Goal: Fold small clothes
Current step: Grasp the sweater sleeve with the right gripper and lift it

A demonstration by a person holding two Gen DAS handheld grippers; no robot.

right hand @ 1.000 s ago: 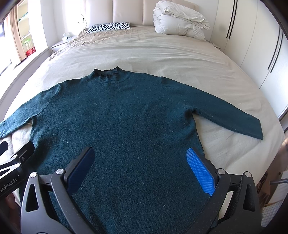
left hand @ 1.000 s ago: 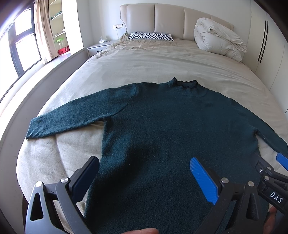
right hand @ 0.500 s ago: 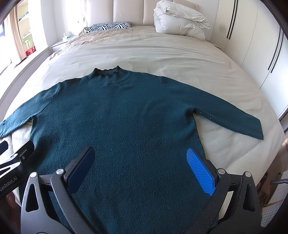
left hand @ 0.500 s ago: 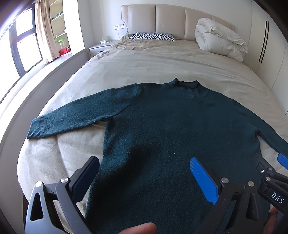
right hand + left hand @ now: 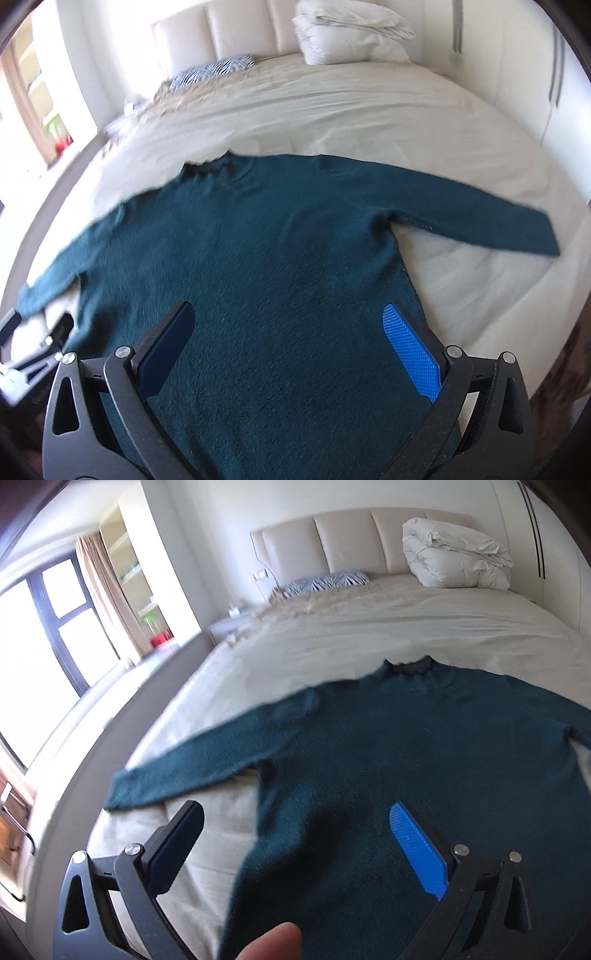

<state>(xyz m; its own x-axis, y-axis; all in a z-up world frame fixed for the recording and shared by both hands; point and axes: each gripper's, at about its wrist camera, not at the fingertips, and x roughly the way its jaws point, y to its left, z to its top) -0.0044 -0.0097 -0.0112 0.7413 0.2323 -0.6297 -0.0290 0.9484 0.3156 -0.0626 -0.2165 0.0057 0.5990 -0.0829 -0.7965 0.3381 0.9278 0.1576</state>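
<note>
A dark teal sweater [image 5: 424, 760] lies flat on the beige bed [image 5: 369, 635], collar away from me and both sleeves spread out. It also shows in the right wrist view [image 5: 280, 258]. My left gripper [image 5: 295, 830] is open and empty above the sweater's lower left edge, its left finger over the sheet. My right gripper [image 5: 288, 332] is open and empty above the sweater's lower right body. The left gripper's tip [image 5: 40, 339] shows at the lower left of the right wrist view.
A rolled white duvet [image 5: 454, 557] and a zebra-print pillow [image 5: 325, 581] lie by the padded headboard [image 5: 351, 539]. A window [image 5: 44, 653] and nightstand [image 5: 229, 626] are on the left, wardrobe doors [image 5: 554, 74] on the right. Bare sheet lies beyond the collar.
Both views have swung and are blurred. The left gripper has shifted left, so the left sleeve sits nearer the view's middle. The right view has tilted. The sweater has not moved.
</note>
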